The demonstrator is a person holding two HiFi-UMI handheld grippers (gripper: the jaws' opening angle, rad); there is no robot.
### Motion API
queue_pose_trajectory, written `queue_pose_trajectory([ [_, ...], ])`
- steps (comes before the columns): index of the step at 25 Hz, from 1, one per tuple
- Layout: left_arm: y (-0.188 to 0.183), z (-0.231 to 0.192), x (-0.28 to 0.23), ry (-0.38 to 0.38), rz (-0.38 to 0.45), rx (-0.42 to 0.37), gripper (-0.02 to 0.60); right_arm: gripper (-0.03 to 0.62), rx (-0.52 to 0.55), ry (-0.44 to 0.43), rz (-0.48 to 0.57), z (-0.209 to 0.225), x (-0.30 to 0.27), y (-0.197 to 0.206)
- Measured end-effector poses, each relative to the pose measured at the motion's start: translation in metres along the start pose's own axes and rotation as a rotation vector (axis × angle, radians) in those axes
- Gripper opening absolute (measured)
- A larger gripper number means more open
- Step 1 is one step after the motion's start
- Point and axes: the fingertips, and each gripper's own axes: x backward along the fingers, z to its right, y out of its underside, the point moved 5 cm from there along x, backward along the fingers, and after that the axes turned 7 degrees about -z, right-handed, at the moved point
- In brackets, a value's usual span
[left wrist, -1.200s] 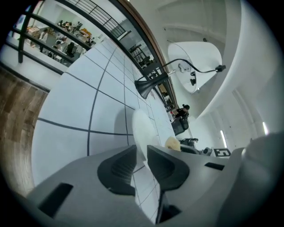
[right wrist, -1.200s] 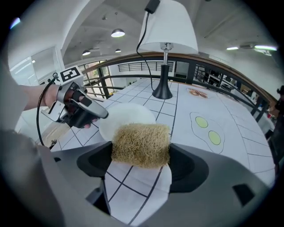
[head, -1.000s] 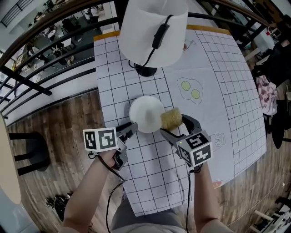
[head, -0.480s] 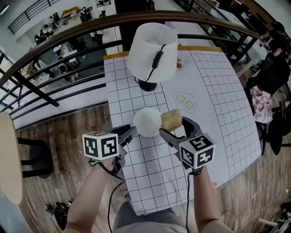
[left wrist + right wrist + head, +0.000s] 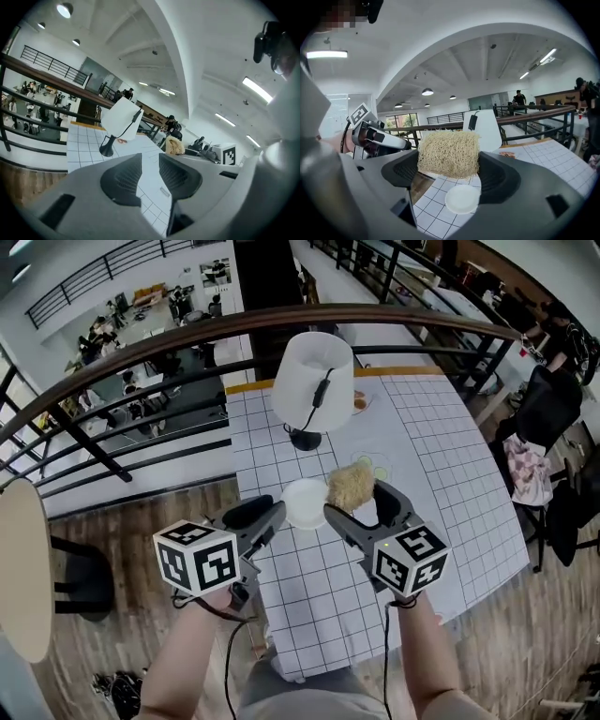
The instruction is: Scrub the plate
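Observation:
A small white plate [image 5: 305,502] lies on the grid-patterned tablecloth [image 5: 309,596], in front of the lamp. My right gripper [image 5: 356,499] is held up in the air, shut on a straw-coloured fibre scrubber [image 5: 352,484]. In the right gripper view the scrubber [image 5: 448,153] fills the span between the jaws of this gripper [image 5: 450,169], and the plate [image 5: 462,199] shows well below it. My left gripper [image 5: 272,515] hovers to the plate's left, also raised. Its jaws [image 5: 150,173] stand a narrow gap apart with nothing between them.
A white-shaded lamp [image 5: 314,381] on a black base stands behind the plate. A fried-egg drawing [image 5: 377,465] is printed on the cloth. A dark railing [image 5: 187,334] runs past the table's far edge. A chair with clothing [image 5: 530,474] sits at the right.
Both grippers have risen away from the table. The scrubber, which was at the plate's right rim, is now in the air above it. The head view has tilted up.

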Motion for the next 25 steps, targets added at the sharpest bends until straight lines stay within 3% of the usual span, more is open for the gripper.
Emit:
queue_pose_trajectory([
  [5, -0.022, 0.031, 0.036, -0.01, 0.084, -0.088, 0.12, 0.39, 0.085, 0.037, 0.051, -0.024, 0.036, -0.037],
  [15, -0.055, 0.093, 0.122, -0.193, 0.224, -0.41, 0.08, 0.39, 0.199, -0.007, 0.206, -0.091, 0.114, -0.099],
  [20, -0.073, 0.106, 0.156, -0.216, 0.336, -0.418, 0.04, 0.39, 0.286, -0.026, 0.282, -0.125, 0.143, -0.133],
  [25, -0.074, 0.124, 0.182, -0.266, 0.413, -0.477, 0.02, 0.39, 0.328, 0.037, 0.356, -0.139, 0.163, -0.14],
])
